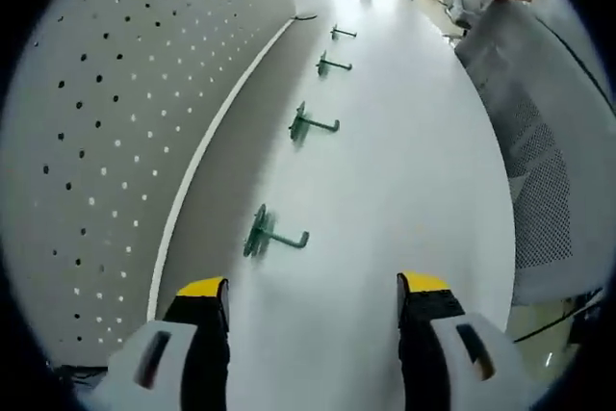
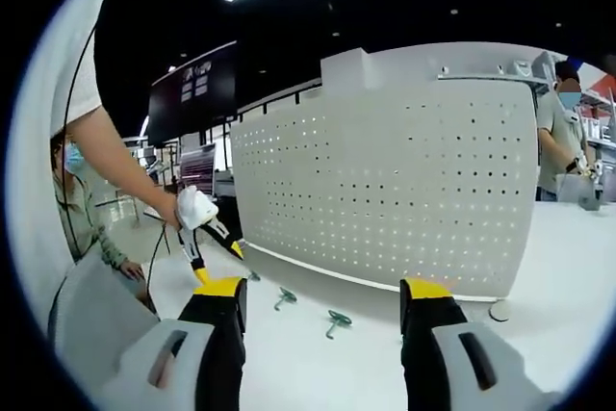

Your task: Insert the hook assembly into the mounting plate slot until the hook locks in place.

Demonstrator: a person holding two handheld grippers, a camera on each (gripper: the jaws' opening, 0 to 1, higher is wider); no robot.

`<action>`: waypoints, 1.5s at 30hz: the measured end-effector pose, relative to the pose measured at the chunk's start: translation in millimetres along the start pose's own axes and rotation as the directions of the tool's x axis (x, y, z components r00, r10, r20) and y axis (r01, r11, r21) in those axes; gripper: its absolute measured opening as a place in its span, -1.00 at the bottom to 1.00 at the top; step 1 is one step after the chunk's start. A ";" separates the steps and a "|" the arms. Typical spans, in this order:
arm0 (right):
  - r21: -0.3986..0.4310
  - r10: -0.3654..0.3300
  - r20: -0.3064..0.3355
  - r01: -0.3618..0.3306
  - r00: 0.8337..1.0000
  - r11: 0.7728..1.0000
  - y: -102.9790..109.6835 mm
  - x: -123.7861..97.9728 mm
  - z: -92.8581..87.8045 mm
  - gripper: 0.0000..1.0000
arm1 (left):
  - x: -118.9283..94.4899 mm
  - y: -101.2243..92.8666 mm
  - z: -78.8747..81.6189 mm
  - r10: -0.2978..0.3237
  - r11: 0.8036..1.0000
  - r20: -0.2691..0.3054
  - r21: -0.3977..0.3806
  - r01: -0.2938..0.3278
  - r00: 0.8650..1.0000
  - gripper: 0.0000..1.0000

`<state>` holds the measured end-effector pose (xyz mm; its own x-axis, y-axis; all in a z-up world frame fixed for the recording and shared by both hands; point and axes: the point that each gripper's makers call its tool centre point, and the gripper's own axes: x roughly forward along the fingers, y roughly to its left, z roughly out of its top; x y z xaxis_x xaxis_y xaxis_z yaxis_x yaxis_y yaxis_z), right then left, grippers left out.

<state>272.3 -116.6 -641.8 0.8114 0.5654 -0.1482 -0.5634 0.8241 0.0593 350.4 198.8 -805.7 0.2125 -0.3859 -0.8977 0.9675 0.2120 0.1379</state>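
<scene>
Left tongs [image 1: 313, 300] hanging spread and empty over the white surface [image 1: 404, 170], nearest green hook [image 1: 272, 234] lying just ahead.
Hook's arm is pointing away from the pegboard [image 1: 115, 113]; three more trailing off beyond. Right tongs [image 2: 322, 310] are also gaping, holding nothing, sitting farther back; left looks closer for the pick.

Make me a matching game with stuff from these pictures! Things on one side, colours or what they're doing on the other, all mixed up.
Things:
1. nearest hook
2. pegboard
3. left tongs
4. table

Colours or states:
A. white, full of small holes
B. green, lying on the table
C. plain white, flat
D. open, holding nothing

Pairs: 1-B, 2-A, 3-D, 4-C
</scene>
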 end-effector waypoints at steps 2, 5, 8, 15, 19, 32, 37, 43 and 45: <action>0.002 0.001 0.001 -0.001 1.000 1.000 0.2 -0.2 0.2 0.24 | 0.2 4.4 -1.0 -0.012 0.999 -0.017 0.037 0.012 1.000 0.44; 0.007 0.006 -0.005 -0.006 1.000 1.000 0.9 -0.3 -1.1 0.23 | 0.8 11.4 -5.4 -0.033 0.998 -0.041 0.044 0.035 0.999 0.44; 0.008 0.011 -0.008 -0.011 1.000 1.000 1.7 0.1 -2.3 0.23 | 0.6 16.9 -8.6 -0.045 0.997 -0.061 0.065 0.049 0.997 0.42; 0.013 0.008 -0.013 -0.008 1.000 1.000 0.8 0.1 -3.5 0.23 | 5.8 22.7 -13.2 -0.077 0.987 -0.106 0.134 0.091 0.991 0.38; 0.011 0.008 -0.015 -0.008 1.000 1.000 1.0 0.2 -3.9 0.22 | 12.5 20.8 -20.1 -0.101 0.971 -0.148 0.199 0.130 0.984 0.34; 0.004 -0.001 -0.023 0.001 1.000 1.000 -1.6 0.0 -6.1 0.22 | 19.9 24.6 -19.9 -0.160 0.943 -0.203 0.259 0.210 0.966 0.36; 0.003 -0.003 -0.025 0.003 1.000 1.000 -1.8 0.0 -6.3 0.21 | 21.4 23.8 -19.6 -0.185 0.937 -0.215 0.257 0.238 0.959 0.31; 0.004 0.001 -0.029 -0.001 1.000 1.000 -1.2 0.3 -7.4 0.20 | 24.8 25.4 -15.1 -0.199 0.941 -0.212 0.232 0.247 0.957 0.32; 0.003 0.001 -0.029 -0.001 1.000 1.000 -1.0 0.3 -7.4 0.20 | 26.1 25.8 -10.7 -0.200 0.941 -0.206 0.233 0.247 0.958 0.30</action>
<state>271.9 -117.5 -649.3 0.8059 0.5649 -0.1770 -0.5636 0.8236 0.0625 379.5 203.8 -830.1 -0.0187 -0.2271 -0.9737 0.9945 -0.1048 0.0054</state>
